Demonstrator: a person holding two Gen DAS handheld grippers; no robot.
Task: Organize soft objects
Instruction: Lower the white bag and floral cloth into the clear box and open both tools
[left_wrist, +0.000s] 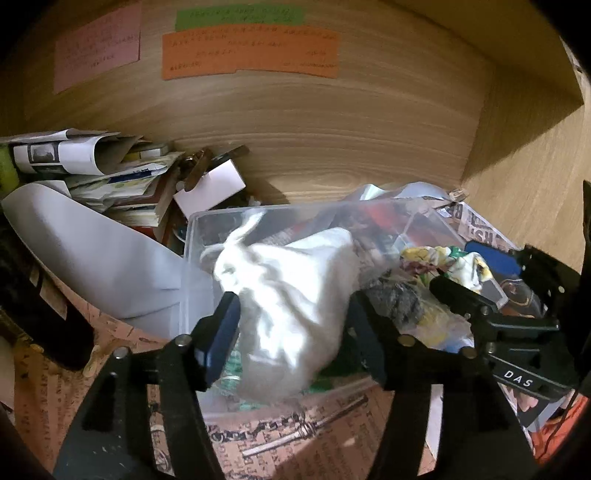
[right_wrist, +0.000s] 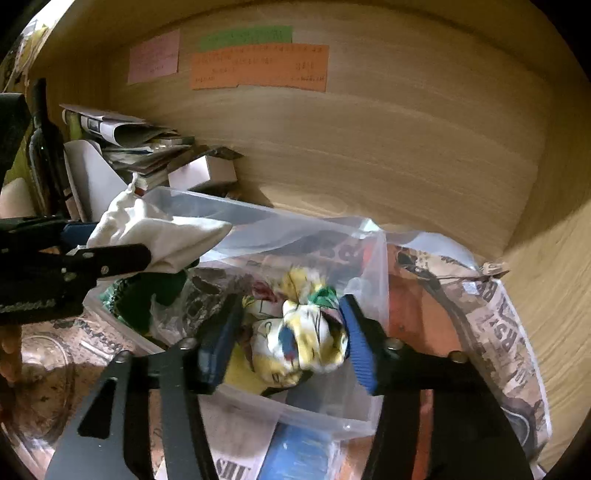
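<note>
A clear plastic bin (left_wrist: 192, 236) (right_wrist: 258, 214) sits on a printed paper surface. My left gripper (left_wrist: 291, 317) is shut on a white cloth pouch (left_wrist: 291, 291) and holds it over the bin; the pouch also shows in the right wrist view (right_wrist: 159, 232). My right gripper (right_wrist: 291, 339) holds a yellow, white and blue patterned cloth (right_wrist: 306, 343) between its wide-set fingers, over the bin's right part. That cloth also shows in the left wrist view (left_wrist: 447, 258). A grey fuzzy item (left_wrist: 399, 299) and green fabric (right_wrist: 147, 291) lie in the bin.
A pile of papers and books (left_wrist: 110, 177) and a small white box (left_wrist: 210, 188) stand left of the bin. A wooden back wall (left_wrist: 314, 140) with coloured notes (left_wrist: 251, 51) rises behind. A dark bottle (right_wrist: 42, 147) stands far left. Newspaper in plastic (right_wrist: 498, 332) lies right.
</note>
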